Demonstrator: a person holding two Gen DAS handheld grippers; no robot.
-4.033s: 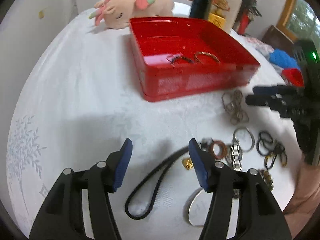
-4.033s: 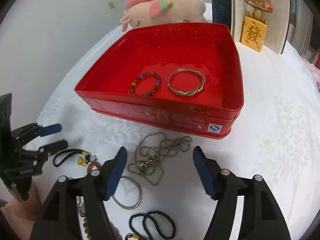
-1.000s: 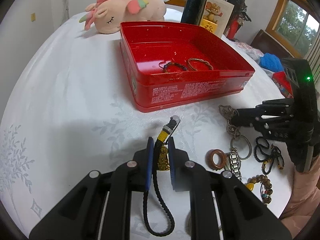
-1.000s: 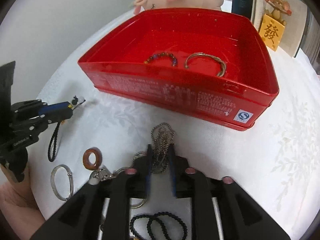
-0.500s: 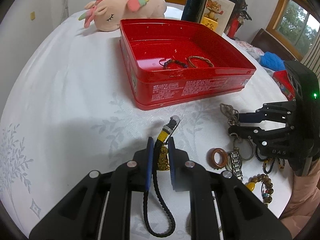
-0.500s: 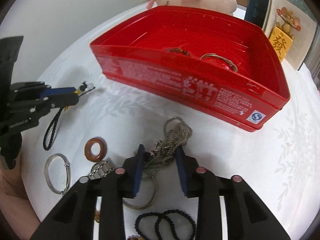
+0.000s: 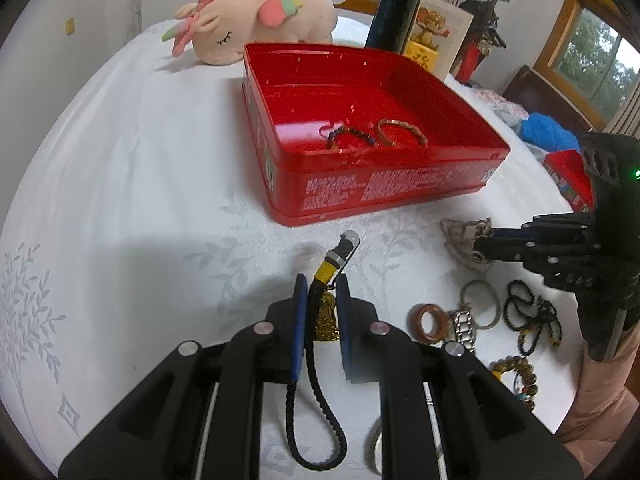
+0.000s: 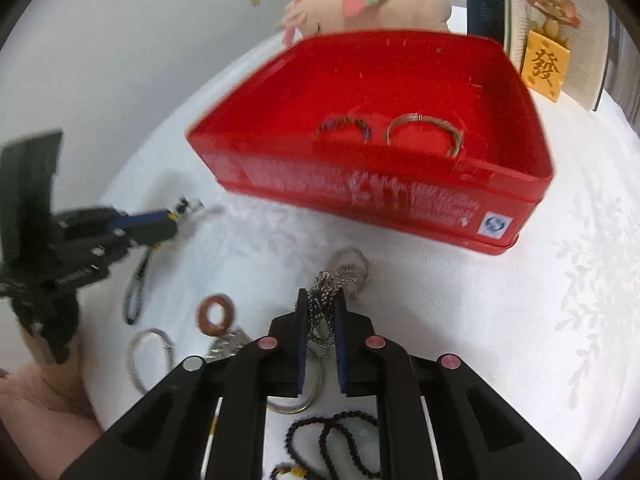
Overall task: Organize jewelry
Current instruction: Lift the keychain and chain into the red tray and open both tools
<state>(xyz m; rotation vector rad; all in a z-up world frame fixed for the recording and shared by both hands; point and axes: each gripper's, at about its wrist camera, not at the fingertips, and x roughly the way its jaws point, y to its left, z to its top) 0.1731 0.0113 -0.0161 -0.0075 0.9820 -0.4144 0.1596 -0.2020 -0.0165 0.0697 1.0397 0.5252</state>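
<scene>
A red tin [image 7: 384, 188] [image 8: 360, 184] stands on the white tablecloth. It holds a beaded bracelet [image 7: 350, 136] [image 8: 344, 124] and a gold bangle [image 7: 402, 130] [image 8: 424, 128]. My left gripper [image 7: 322, 286] is shut on a black cord charm [image 7: 320, 300] with a gold pendant, held just above the cloth in front of the tin. Its loop hangs down. My right gripper [image 8: 320, 304] is shut on a silver chain necklace [image 8: 340, 276] that bunches ahead of the fingers. It also shows in the left wrist view [image 7: 480, 246] holding the chain [image 7: 460, 236].
Loose jewelry lies on the cloth: a brown ring [image 7: 430, 320] [image 8: 216, 314], a silver ring [image 7: 480, 304], black bead strings [image 7: 532, 316] [image 8: 336, 440], a silver bangle [image 8: 150, 354]. A pink plush unicorn [image 7: 256, 20] and books [image 7: 420, 24] stand behind the tin.
My right gripper has closed tight on the silver chain and lifted it toward the tin. My left gripper stays shut on the cord charm, slightly closer to the tin.
</scene>
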